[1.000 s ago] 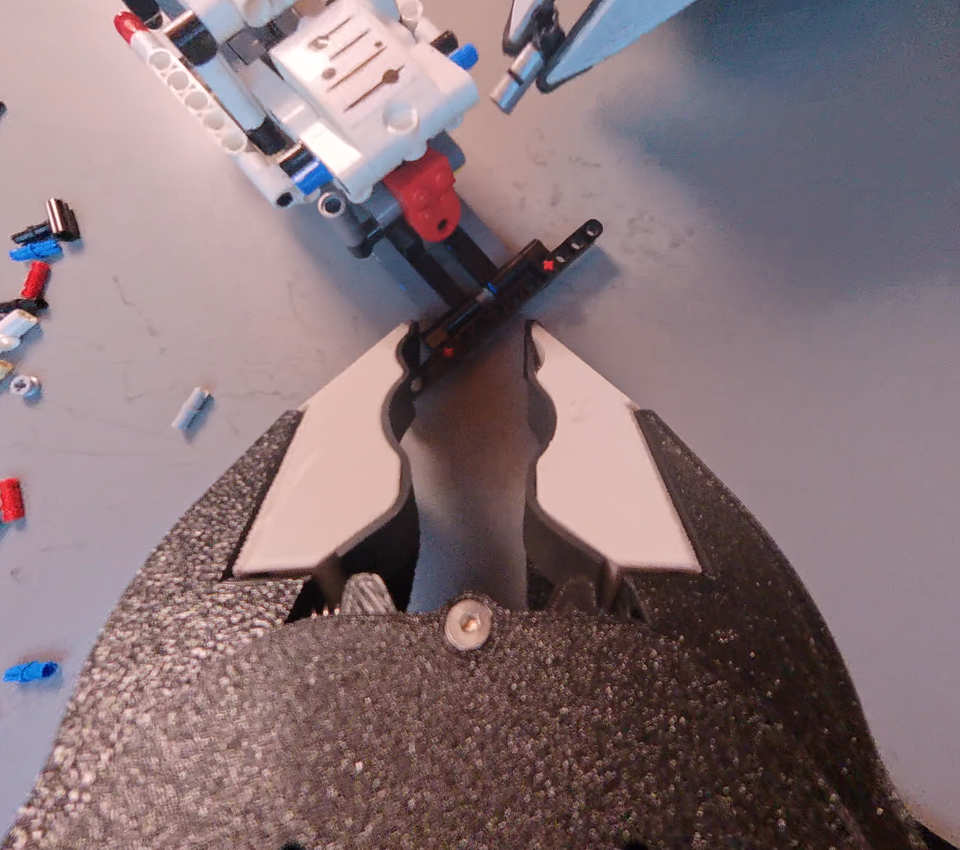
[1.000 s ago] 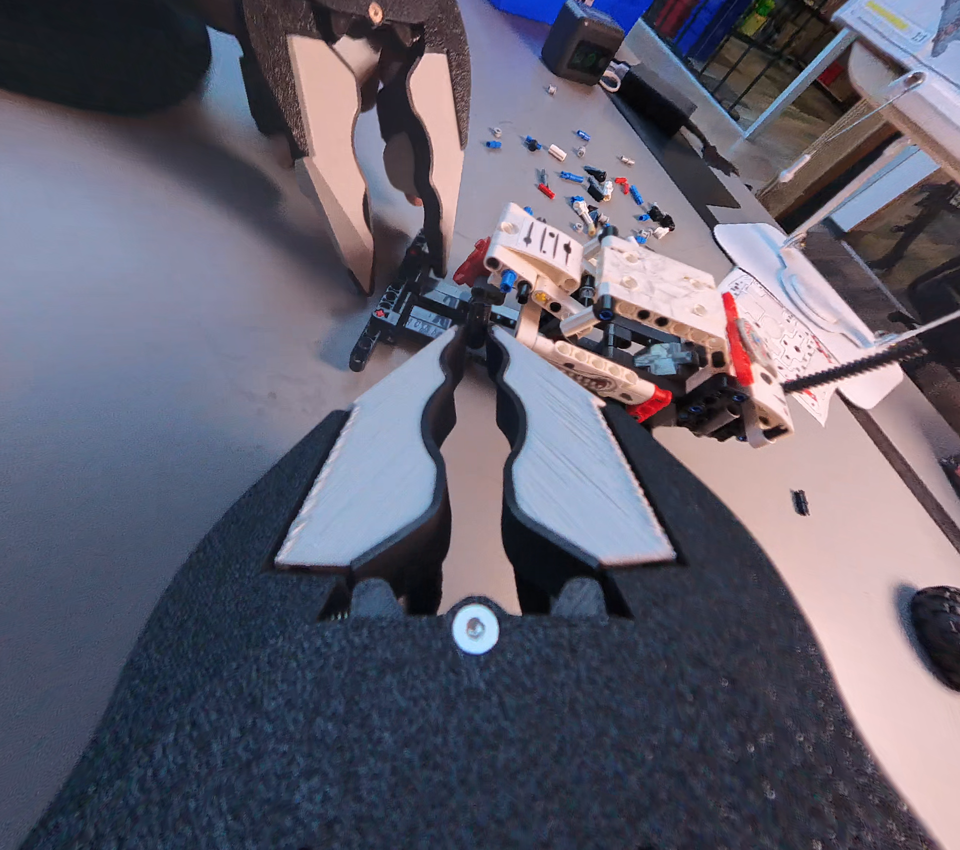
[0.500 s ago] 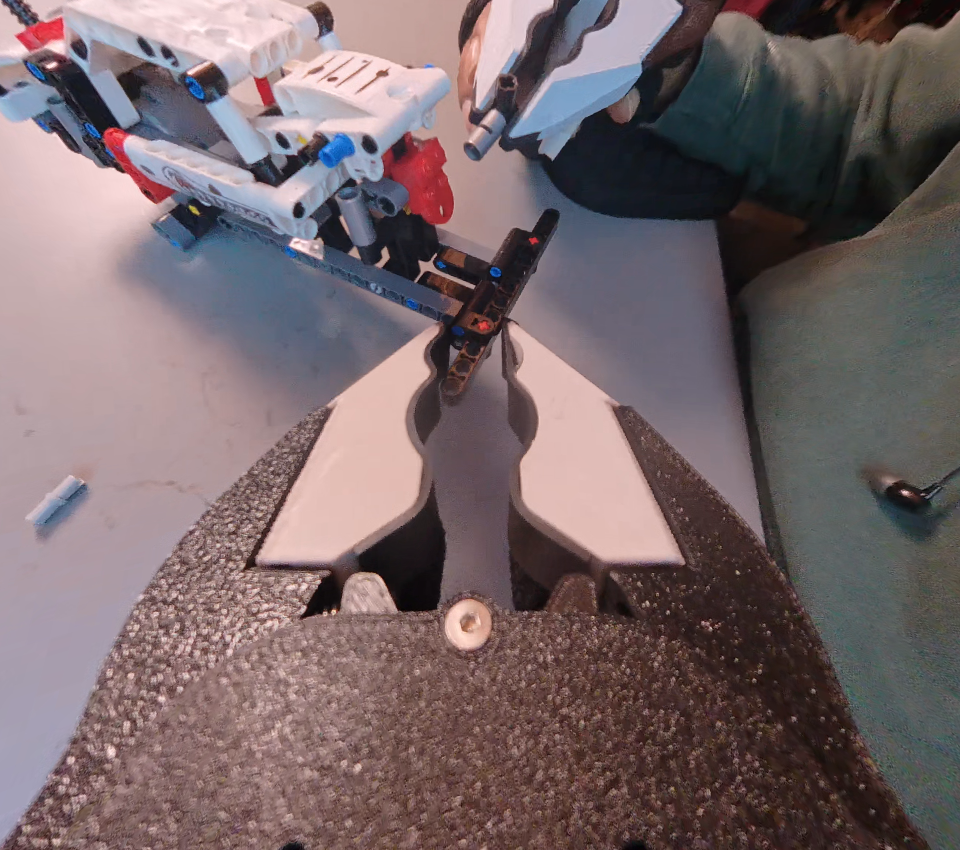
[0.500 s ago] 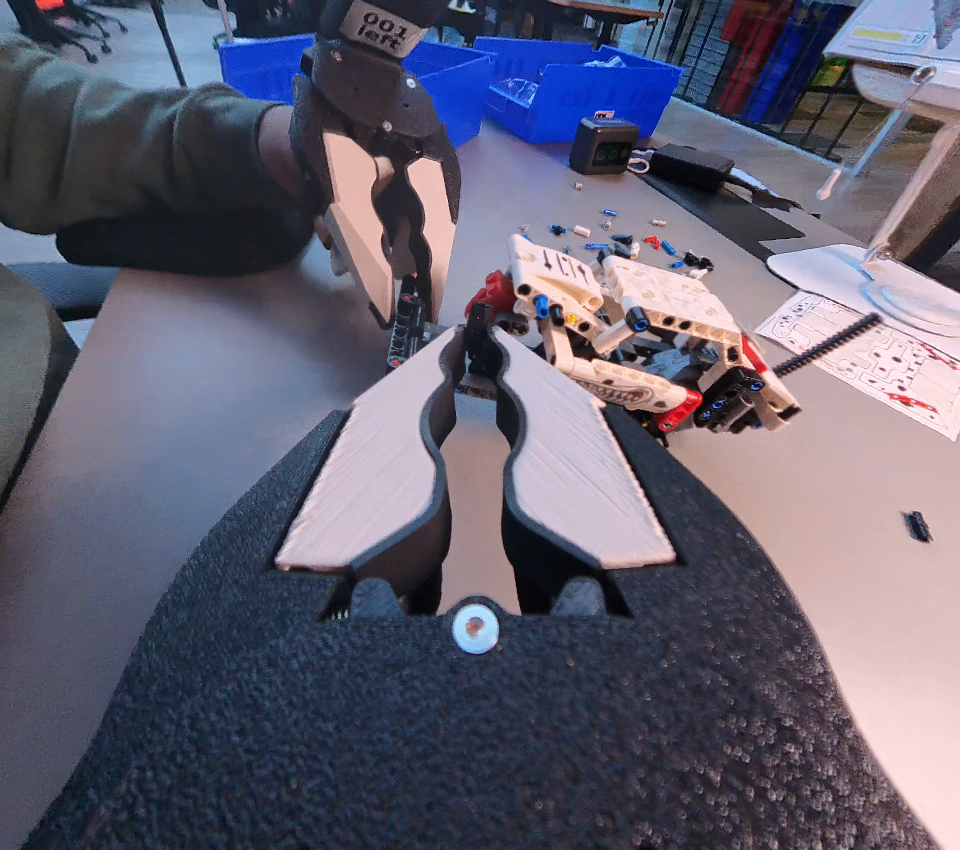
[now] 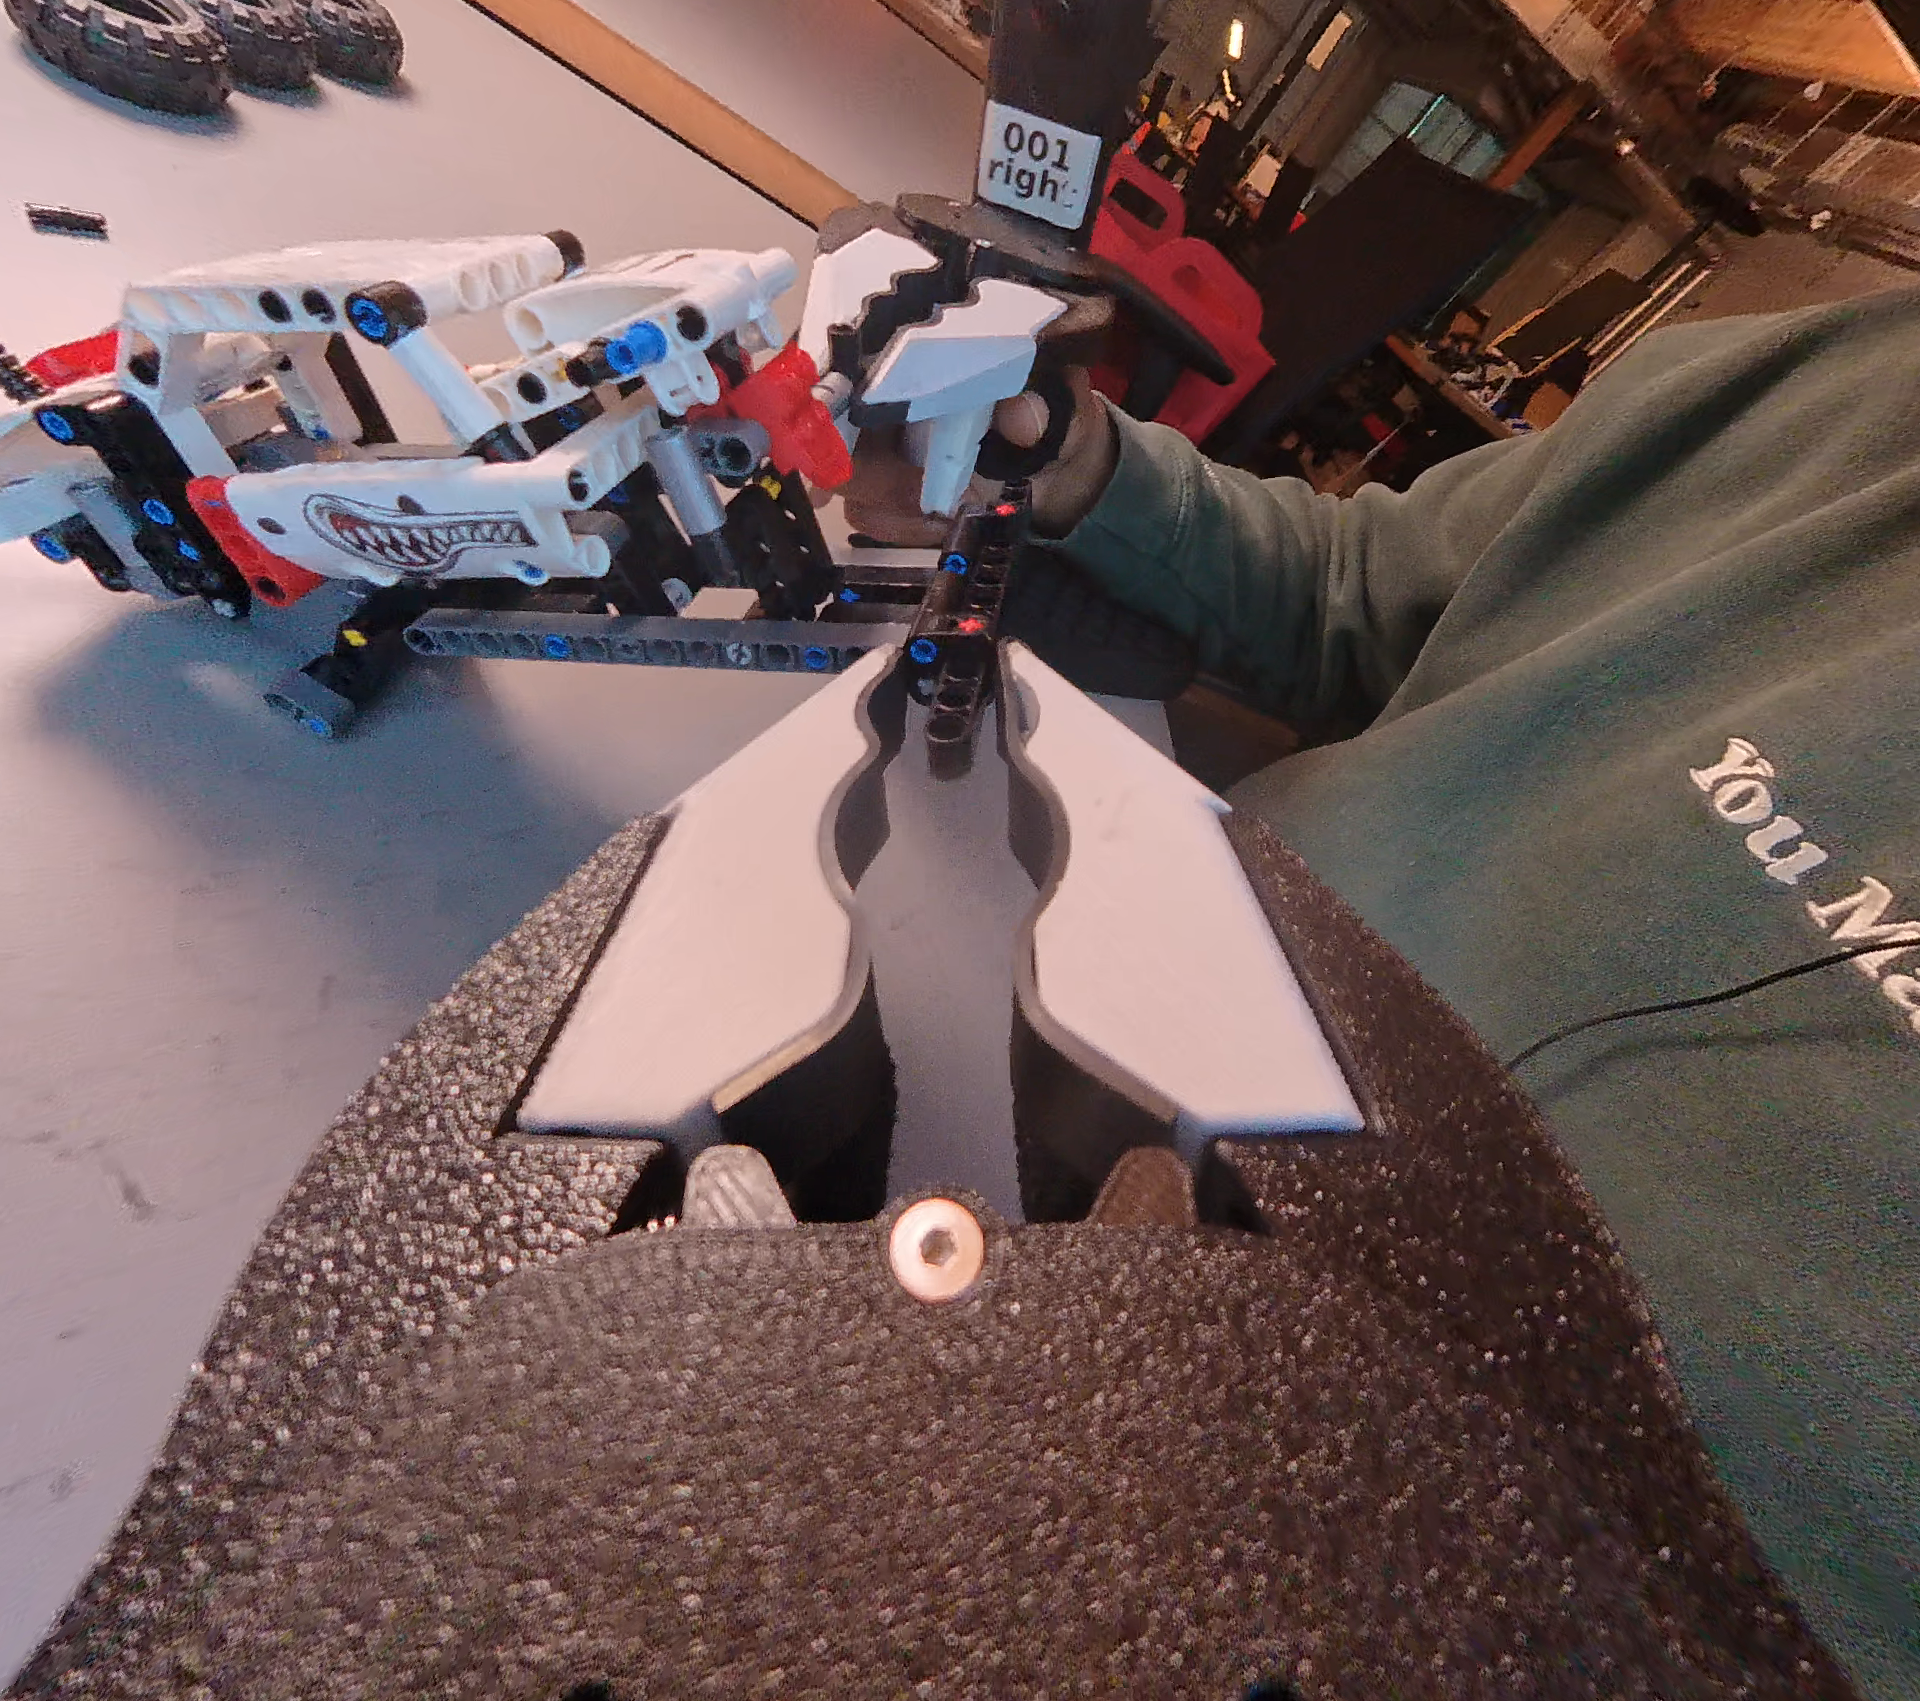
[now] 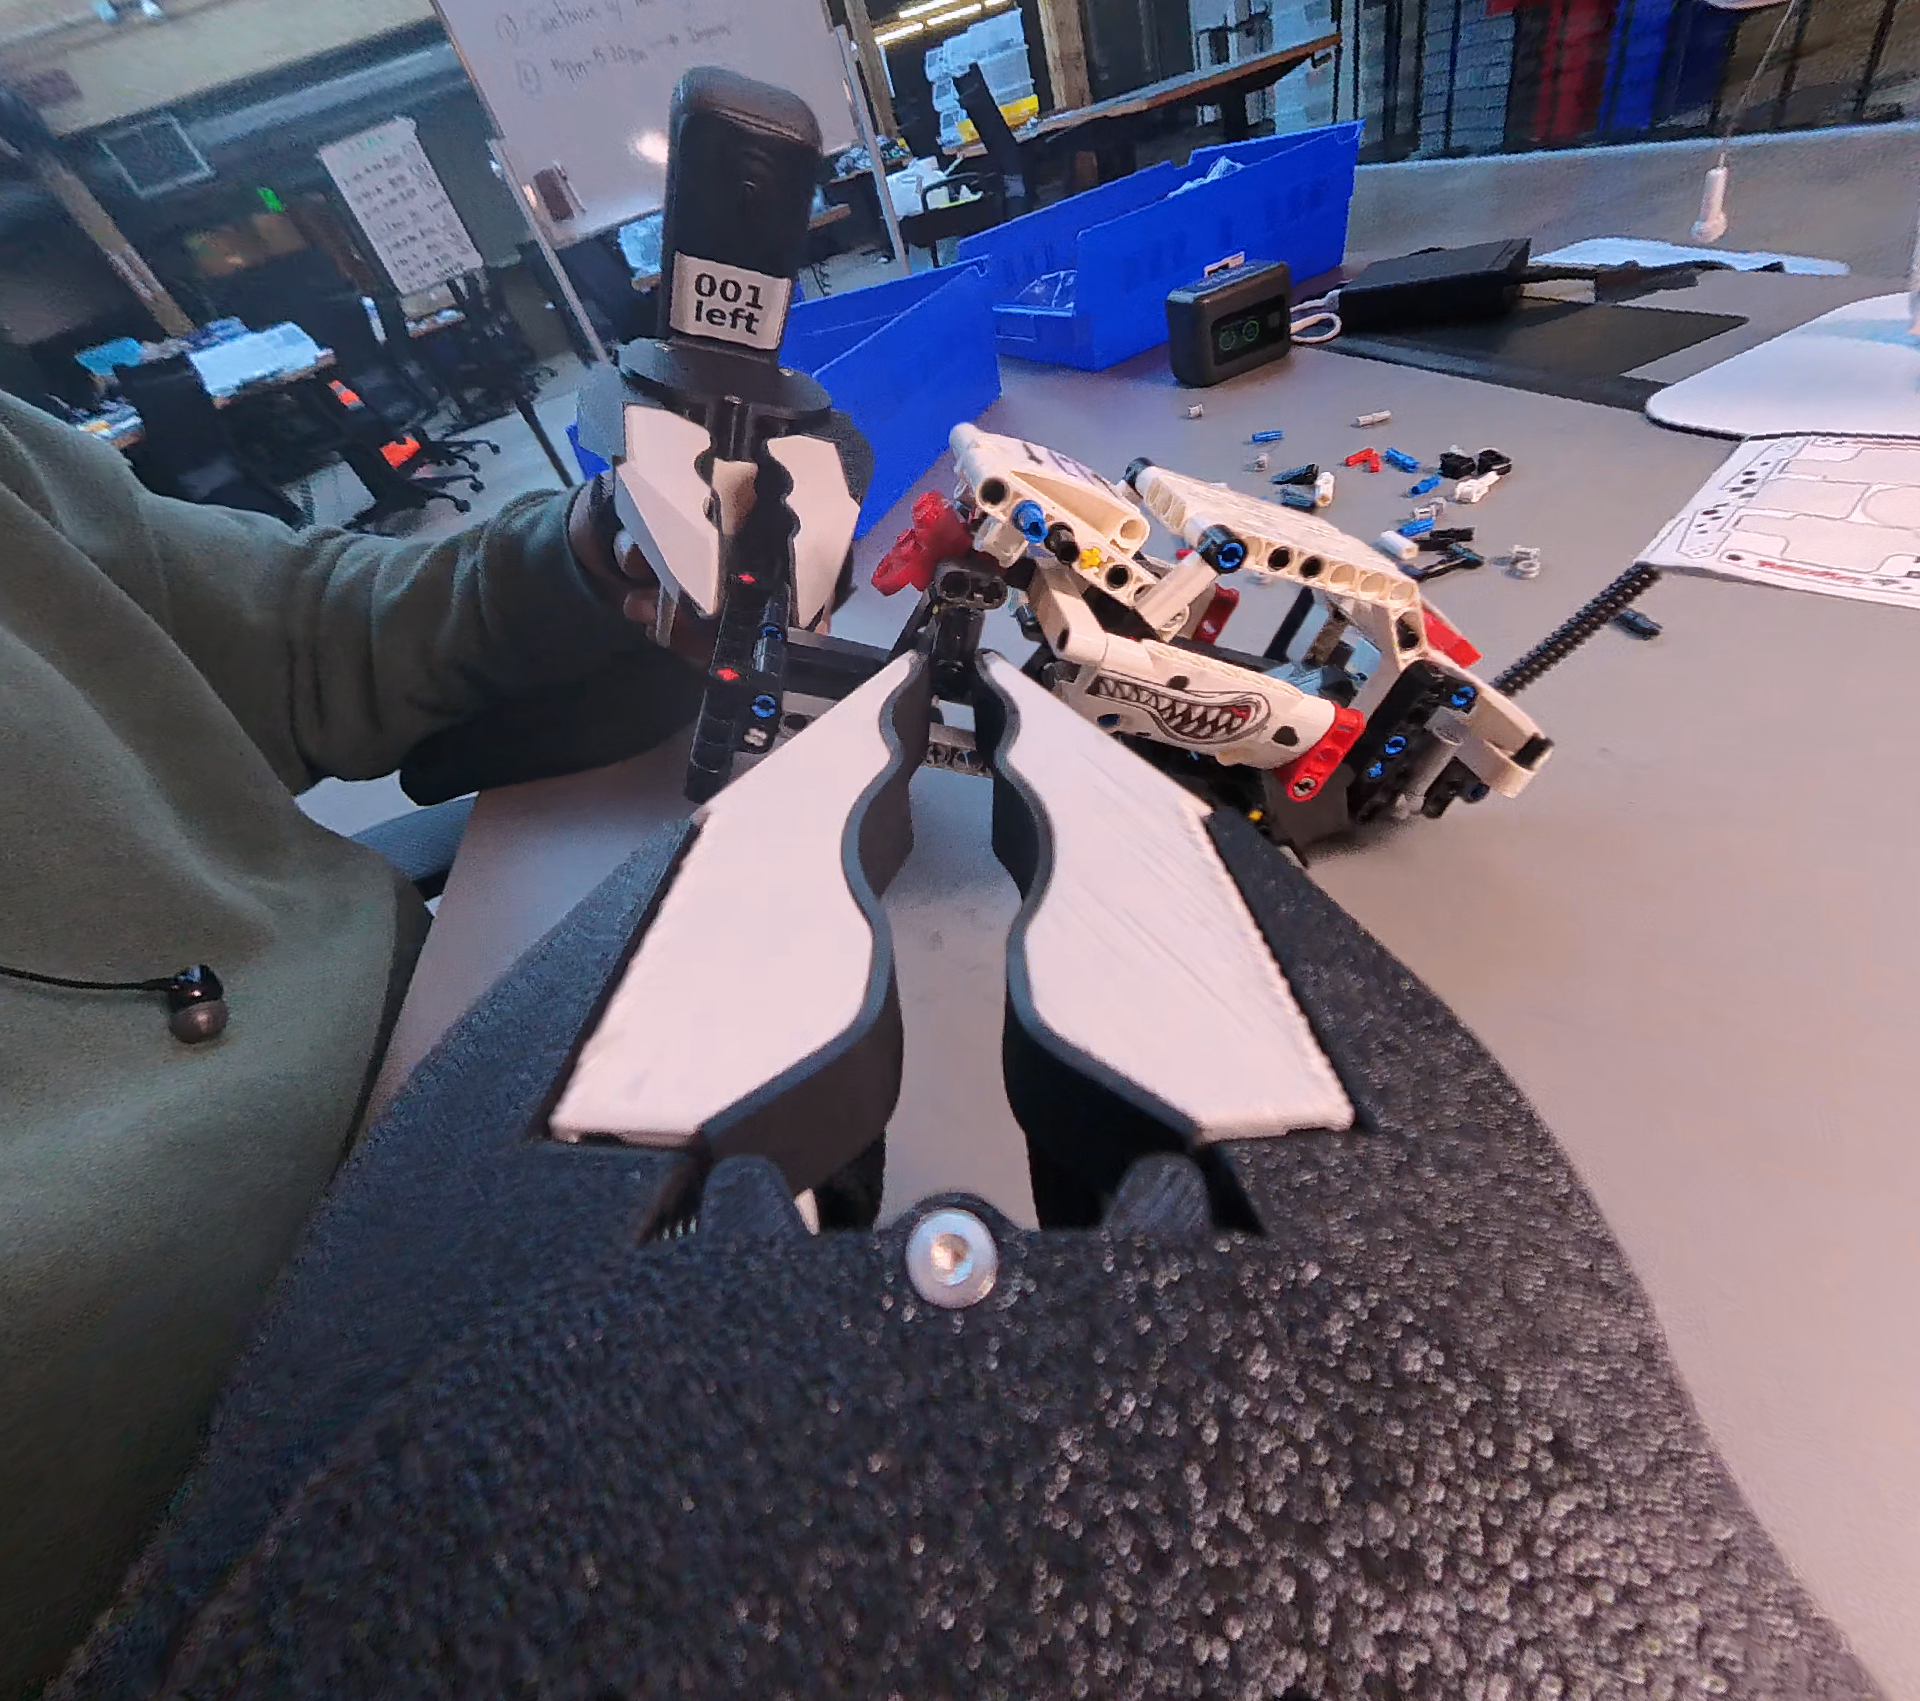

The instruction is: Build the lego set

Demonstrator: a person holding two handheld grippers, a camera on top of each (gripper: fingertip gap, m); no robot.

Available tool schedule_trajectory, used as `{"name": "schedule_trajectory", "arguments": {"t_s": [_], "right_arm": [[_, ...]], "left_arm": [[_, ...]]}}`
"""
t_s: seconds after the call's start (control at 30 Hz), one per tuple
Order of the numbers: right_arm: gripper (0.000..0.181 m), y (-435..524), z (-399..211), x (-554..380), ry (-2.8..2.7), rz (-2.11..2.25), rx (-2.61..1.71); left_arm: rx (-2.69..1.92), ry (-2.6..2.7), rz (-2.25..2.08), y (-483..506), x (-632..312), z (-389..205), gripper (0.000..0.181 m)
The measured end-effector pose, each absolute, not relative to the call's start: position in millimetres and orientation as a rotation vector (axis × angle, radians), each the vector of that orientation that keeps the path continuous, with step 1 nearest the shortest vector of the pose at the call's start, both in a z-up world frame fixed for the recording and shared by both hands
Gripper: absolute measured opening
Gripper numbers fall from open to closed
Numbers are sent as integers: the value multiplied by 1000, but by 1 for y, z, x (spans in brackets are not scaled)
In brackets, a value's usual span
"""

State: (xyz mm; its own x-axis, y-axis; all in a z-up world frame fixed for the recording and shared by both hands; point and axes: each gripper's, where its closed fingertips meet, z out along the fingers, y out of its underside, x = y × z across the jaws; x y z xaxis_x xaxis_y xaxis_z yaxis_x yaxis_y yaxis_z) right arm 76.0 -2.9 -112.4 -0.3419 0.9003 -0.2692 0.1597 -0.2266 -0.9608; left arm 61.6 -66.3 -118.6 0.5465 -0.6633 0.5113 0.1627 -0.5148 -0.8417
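Observation:
The white Lego vehicle [image 5: 416, 508] with a shark-mouth sticker and red parts lies on the grey table [image 5: 208, 924]. It also shows in the right wrist view [image 6: 1174, 695]. My left gripper [image 5: 943, 685] is shut on the black cross beam [image 5: 966, 602] at the near end of its chassis, and this grip shows from the other side [image 6: 743, 581]. My right gripper [image 6: 951, 664] is shut on a small black piece [image 6: 954, 612], held against the model just below its red part [image 6: 920, 545]. In the left wrist view my right gripper [image 5: 868, 394] hides that piece.
Three black tyres [image 5: 197, 30] lie at the far left. Loose small parts [image 6: 1403, 498], an instruction sheet [image 6: 1808, 519] and a black toothed strip [image 6: 1569, 628] lie behind the model. Blue bins [image 6: 1143, 269] and a black box [image 6: 1226, 321] stand farther back. The person's green sleeve [image 5: 1558, 612] is close. The gap from one gripper's tips to the other's is roughly 7 centimetres.
Both grippers have tipped up towards level. My left gripper has closed on the cross beam and turned it upright. My right gripper has brought its piece in against the model's red end.

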Motion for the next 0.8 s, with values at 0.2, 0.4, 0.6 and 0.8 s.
{"name": "schedule_trajectory", "arguments": {"t_s": [0.2,0.4,0.6,0.8], "right_arm": [[7,-4,-107,75,-1351,1876,-1362],[7,-1,-102,74,-1213,2154,-1434],[7,8,-80,84,-998,2514,-1341],[7,1,-71,90,-1023,2603,-1216]], "left_arm": [[-1780,351,-1147,-65,62,-109,16],[-1722,293,-1178,-63,64,-98,16],[-1681,259,-1215,-64,67,-92,15],[-1665,248,-1238,-66,66,-92,15]]}}
